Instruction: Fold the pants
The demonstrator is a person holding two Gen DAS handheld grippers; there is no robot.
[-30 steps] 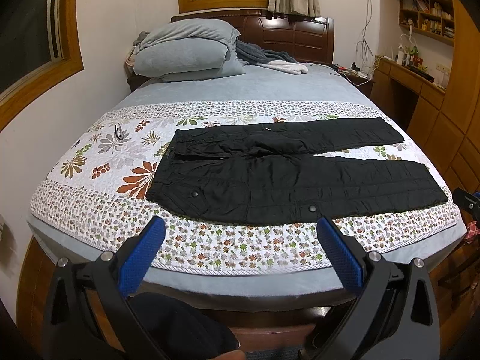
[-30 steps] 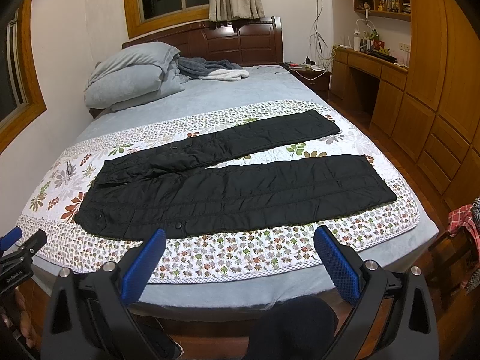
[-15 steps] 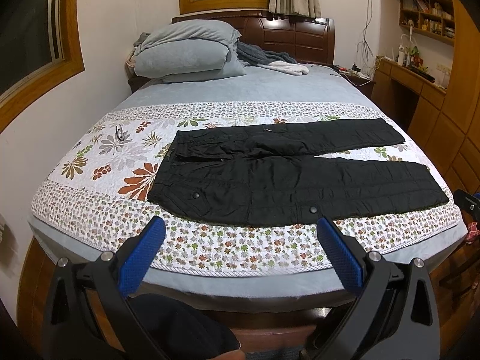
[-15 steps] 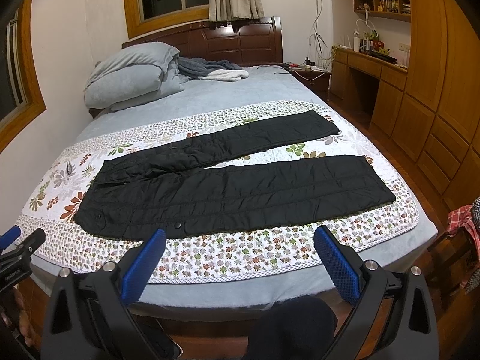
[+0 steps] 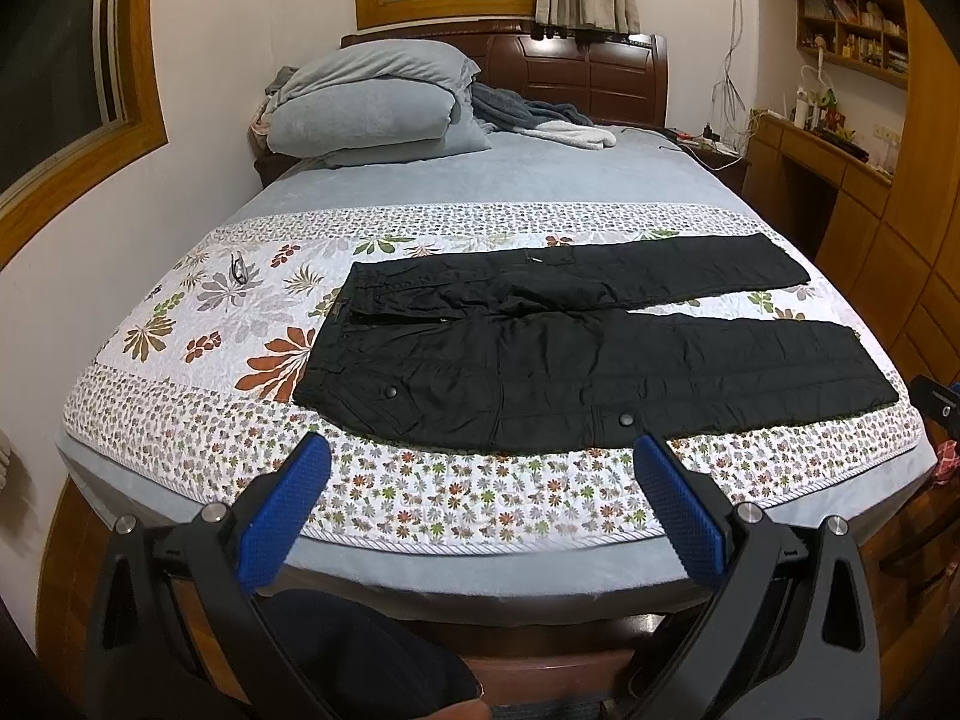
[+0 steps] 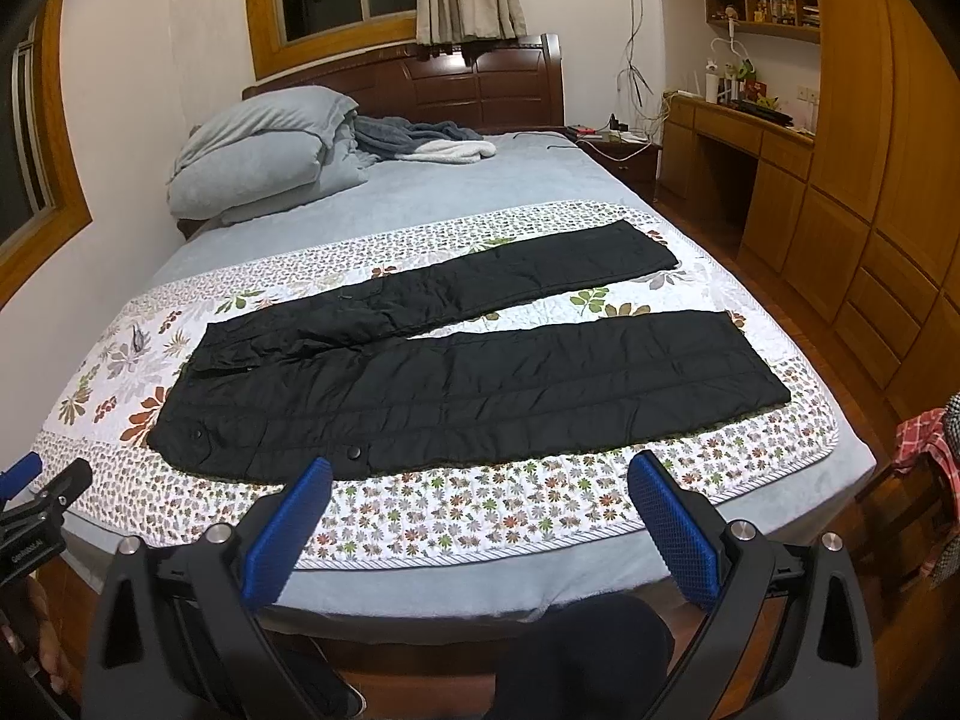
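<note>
The pants (image 5: 576, 354) are black cloth with a faint sheen, finely creased, with small glossy round snaps. They lie on a quilted cotton-like coverlet (image 5: 420, 498), matt and puckered by its stitching, printed with flowers. Beyond it the bed sheet (image 5: 510, 180) is a soft, matt grey-blue cloth, and the folded duvet (image 5: 372, 102) at the far left looks the same. The headboard (image 5: 594, 72) is dark polished wood; the cabinets (image 6: 870, 180) at the right are lighter wood with a satin finish. The left gripper (image 5: 477, 498) and right gripper (image 6: 480, 507) have matt black plastic arms, shiny metal bolts, and fingers (image 5: 282, 522) padded in blue, rough-dimpled rubber.
</note>
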